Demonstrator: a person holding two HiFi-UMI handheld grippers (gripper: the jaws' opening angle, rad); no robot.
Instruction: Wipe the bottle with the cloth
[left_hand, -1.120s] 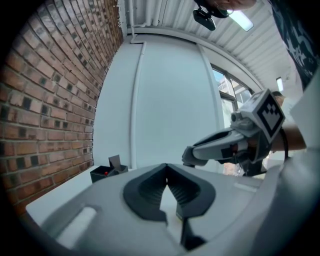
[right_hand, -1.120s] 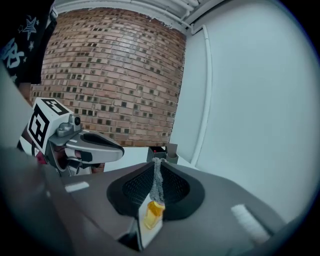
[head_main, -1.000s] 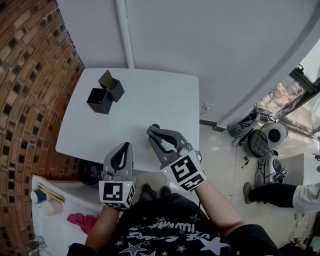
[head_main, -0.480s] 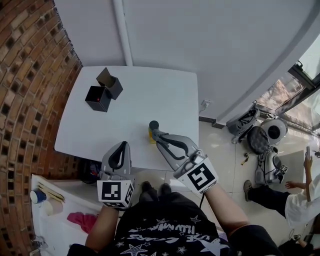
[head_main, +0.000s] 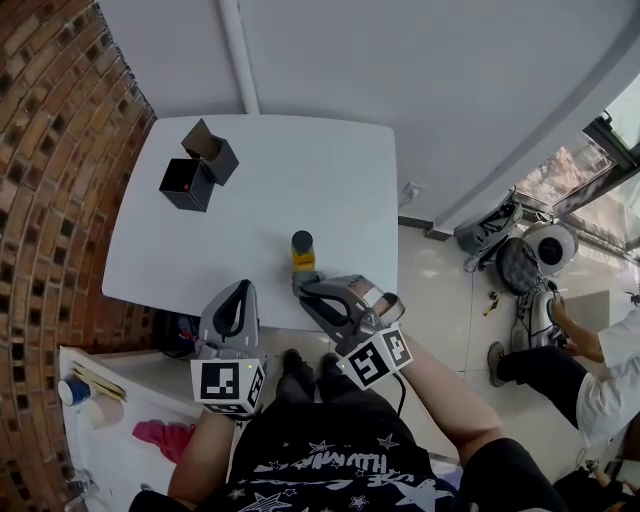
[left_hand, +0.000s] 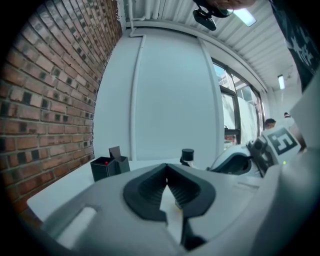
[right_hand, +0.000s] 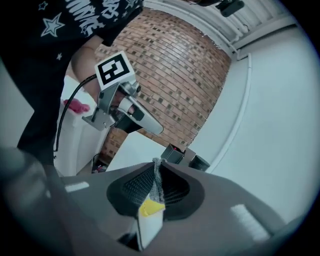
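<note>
My right fingers (right_hand: 135, 189) pinch the cloth (right_hand: 158, 181), the bottle (head_main: 302, 250) just ahead; my left fingers (left_hand: 145, 187), closed and empty, should probably open and steady it before wiping.

You drew the right gripper (head_main: 298, 286) back from over the bottle (head_main: 302, 250) toward yourself. The bottle, hidden a second ago, came clear on the table (head_main: 250, 190).

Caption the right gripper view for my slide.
Right gripper shut on grey cloth; left gripper beyond, brick wall behind.
</note>
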